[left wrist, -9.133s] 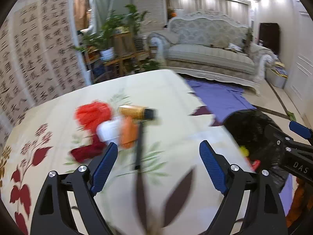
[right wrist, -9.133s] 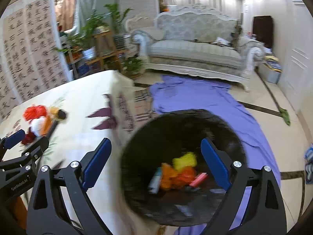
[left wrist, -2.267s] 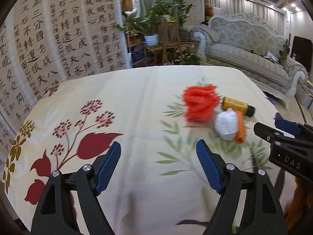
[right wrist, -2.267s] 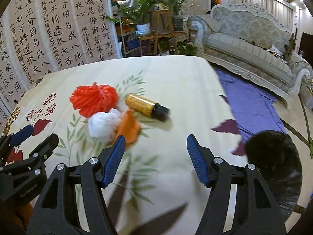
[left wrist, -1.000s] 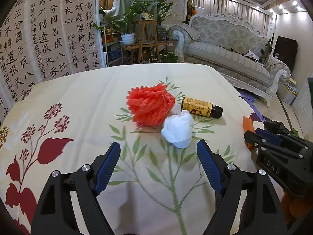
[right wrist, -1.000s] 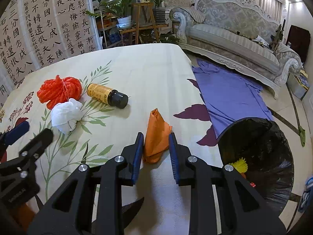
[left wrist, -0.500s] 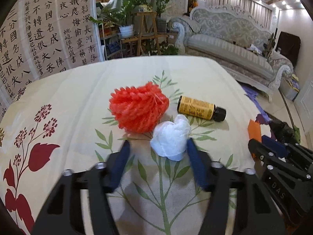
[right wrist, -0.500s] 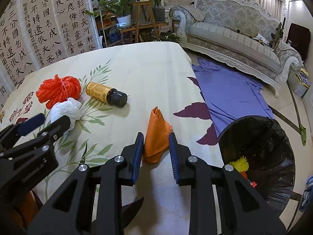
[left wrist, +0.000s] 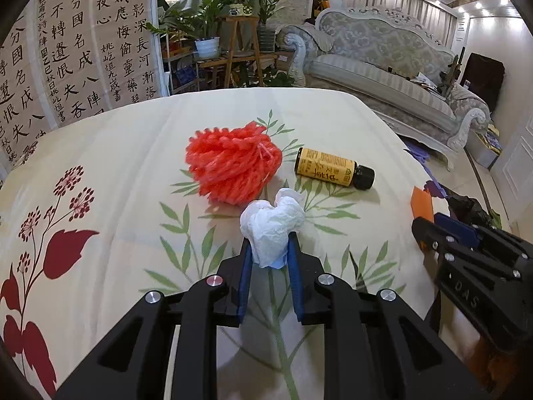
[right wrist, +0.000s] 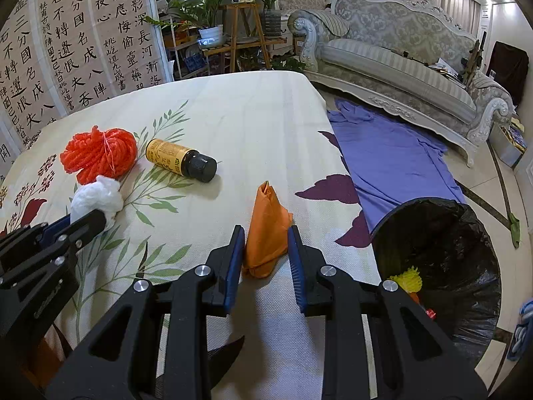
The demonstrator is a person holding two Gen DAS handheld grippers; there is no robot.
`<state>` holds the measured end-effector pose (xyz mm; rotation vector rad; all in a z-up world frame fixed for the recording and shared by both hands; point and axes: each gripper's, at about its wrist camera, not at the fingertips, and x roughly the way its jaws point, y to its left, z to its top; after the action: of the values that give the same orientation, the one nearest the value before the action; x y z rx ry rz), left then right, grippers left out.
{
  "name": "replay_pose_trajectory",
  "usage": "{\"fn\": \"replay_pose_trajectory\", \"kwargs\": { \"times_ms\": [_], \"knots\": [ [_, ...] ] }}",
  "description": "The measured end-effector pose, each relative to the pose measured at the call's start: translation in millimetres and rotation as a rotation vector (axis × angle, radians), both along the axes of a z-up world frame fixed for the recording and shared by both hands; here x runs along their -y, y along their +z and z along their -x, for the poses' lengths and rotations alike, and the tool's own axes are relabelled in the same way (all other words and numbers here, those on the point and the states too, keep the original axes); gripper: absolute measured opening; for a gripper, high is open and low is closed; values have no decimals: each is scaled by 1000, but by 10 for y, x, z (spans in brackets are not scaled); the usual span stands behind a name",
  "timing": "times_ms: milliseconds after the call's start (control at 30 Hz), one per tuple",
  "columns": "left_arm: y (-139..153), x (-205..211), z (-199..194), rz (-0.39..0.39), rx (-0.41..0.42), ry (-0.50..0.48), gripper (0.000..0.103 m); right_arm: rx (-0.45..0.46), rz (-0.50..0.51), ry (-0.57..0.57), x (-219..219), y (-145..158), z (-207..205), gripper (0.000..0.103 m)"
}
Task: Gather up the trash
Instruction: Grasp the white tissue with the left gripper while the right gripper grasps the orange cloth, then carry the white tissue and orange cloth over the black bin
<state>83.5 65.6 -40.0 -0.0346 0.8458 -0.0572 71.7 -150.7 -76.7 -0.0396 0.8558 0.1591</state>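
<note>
On the flowered tablecloth (left wrist: 126, 153) lie a red net bundle (left wrist: 233, 163), a small brown bottle with a yellow label (left wrist: 333, 168) and a crumpled white tissue (left wrist: 271, 223). My left gripper (left wrist: 269, 253) is closing its jaws and its blue pads press the tissue's near end. My right gripper (right wrist: 266, 250) is shut on an orange wrapper (right wrist: 268, 233) at the table's right side. In the right wrist view the tissue (right wrist: 96, 198), the net bundle (right wrist: 100, 155) and the bottle (right wrist: 180, 160) lie to the left, and the left gripper (right wrist: 80, 221) reaches in there.
A black-lined trash bin (right wrist: 443, 243) with several bits of trash in it stands on the floor right of the table. A purple cloth (right wrist: 389, 153) lies on the floor before a grey sofa (right wrist: 399, 66). Plants on wooden stands (left wrist: 230, 46) and a calligraphy screen (left wrist: 66, 50) are behind.
My left gripper has come forward to the white tissue and its wide jaws have closed onto it. The right gripper has kept still, gripping the orange wrapper.
</note>
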Motion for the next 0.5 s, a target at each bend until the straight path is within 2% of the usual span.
{"fn": "replay_pose_trajectory", "kwargs": {
  "times_ms": [500],
  "knots": [
    [17,-72,264,-18,10,11,21,-2,9,34,-45,-4,231,26]
  ]
}}
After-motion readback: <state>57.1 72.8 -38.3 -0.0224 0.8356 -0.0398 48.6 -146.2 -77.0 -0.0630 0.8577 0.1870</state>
